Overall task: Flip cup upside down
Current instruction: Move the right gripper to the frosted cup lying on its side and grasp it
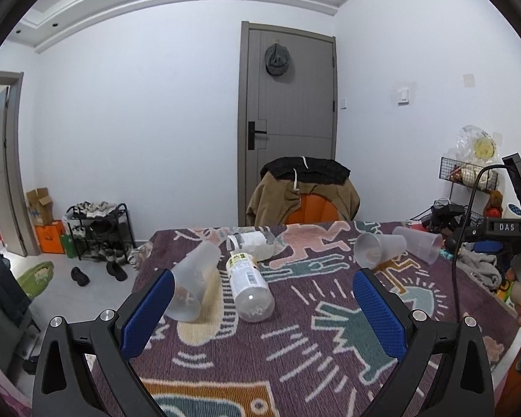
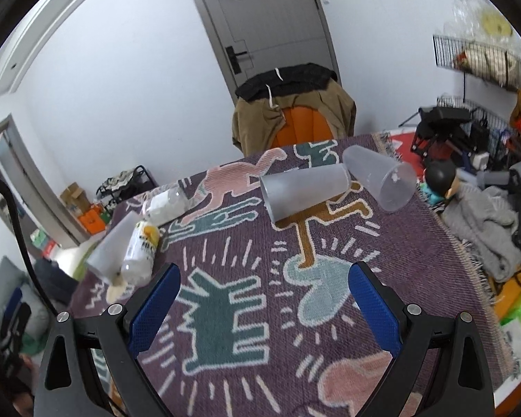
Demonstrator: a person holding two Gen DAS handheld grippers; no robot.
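Three frosted plastic cups lie on their sides on the patterned tablecloth [image 1: 295,330]. One cup [image 1: 192,279] lies just ahead of my left gripper's left finger; it also shows at the far left of the right wrist view [image 2: 113,248]. Two more cups [image 2: 304,193] [image 2: 382,180] lie side by side at the far right of the table, also in the left wrist view [image 1: 378,248] [image 1: 420,243]. My left gripper [image 1: 262,309] is open and empty above the cloth. My right gripper [image 2: 264,299] is open and empty, short of the two cups.
Two clear plastic bottles lie on the cloth, one with a yellow label [image 1: 248,285] beside the left cup, one behind it [image 1: 251,243]. A chair draped with clothes [image 1: 304,191] stands at the table's far edge. Clutter and wire racks [image 2: 479,59] sit to the right.
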